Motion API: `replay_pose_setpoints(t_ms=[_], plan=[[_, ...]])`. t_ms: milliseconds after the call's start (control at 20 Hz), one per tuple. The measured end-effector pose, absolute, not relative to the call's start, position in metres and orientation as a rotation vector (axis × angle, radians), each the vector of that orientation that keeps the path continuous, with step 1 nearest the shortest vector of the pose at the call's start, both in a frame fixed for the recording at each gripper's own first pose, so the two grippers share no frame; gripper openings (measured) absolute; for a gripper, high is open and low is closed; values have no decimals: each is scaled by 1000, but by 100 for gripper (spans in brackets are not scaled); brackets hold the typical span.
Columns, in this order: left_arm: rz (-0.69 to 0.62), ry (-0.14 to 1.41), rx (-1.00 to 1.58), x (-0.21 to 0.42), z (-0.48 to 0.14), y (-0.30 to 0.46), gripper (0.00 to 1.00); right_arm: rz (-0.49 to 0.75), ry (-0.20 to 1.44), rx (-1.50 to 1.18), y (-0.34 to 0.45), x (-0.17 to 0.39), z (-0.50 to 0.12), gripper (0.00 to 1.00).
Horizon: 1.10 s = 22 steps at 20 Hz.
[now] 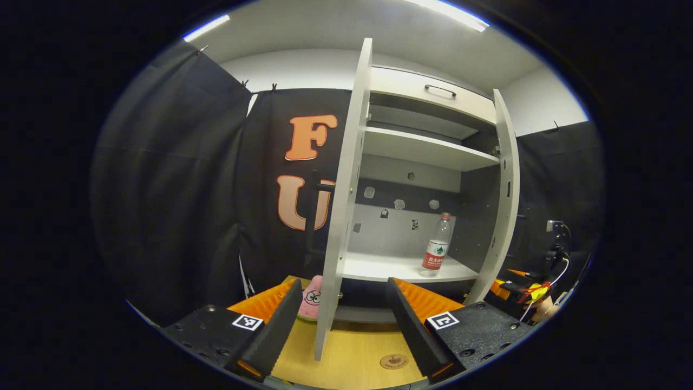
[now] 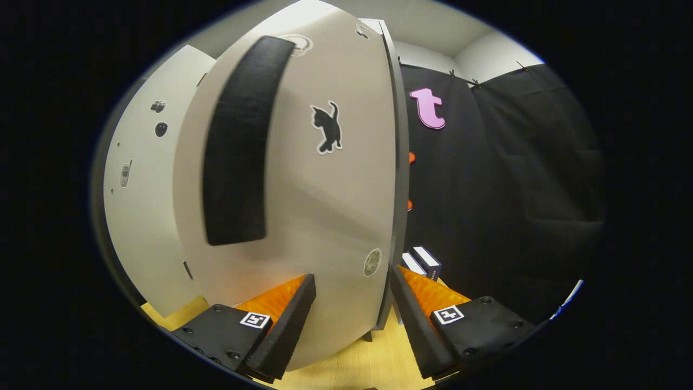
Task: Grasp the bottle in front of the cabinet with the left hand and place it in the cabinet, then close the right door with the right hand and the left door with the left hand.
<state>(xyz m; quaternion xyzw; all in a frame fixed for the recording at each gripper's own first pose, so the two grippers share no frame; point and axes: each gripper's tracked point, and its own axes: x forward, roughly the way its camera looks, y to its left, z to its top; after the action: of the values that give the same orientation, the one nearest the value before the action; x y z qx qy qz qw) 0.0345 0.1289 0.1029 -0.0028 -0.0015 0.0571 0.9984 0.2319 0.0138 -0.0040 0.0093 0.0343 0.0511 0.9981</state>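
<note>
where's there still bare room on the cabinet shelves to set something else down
The white bottom shelf is bare from the open left door across to the clear plastic water bottle with a red label, which stands near its right end beside the open right door. The white shelf above looks bare along its visible front. The tight spot is between bottle and right door.

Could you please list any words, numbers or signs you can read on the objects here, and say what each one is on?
Bottle label: red with white print, too small to read.
Square markers on the left gripper and right gripper: black-and-white patterns, no words.
Round emblem on the table: too blurred to read.
Cat sticker on the door: a picture, no text.
</note>
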Motion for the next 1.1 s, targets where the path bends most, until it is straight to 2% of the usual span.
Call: replay_pose_setpoints(t_ms=[250, 1100], plan=[[172, 0, -19, 31, 100, 153, 95, 98, 74, 12, 26, 271, -3, 94], [297, 45, -12, 51, 63, 222, 95, 63, 59, -19, 25, 264, -1, 94]])
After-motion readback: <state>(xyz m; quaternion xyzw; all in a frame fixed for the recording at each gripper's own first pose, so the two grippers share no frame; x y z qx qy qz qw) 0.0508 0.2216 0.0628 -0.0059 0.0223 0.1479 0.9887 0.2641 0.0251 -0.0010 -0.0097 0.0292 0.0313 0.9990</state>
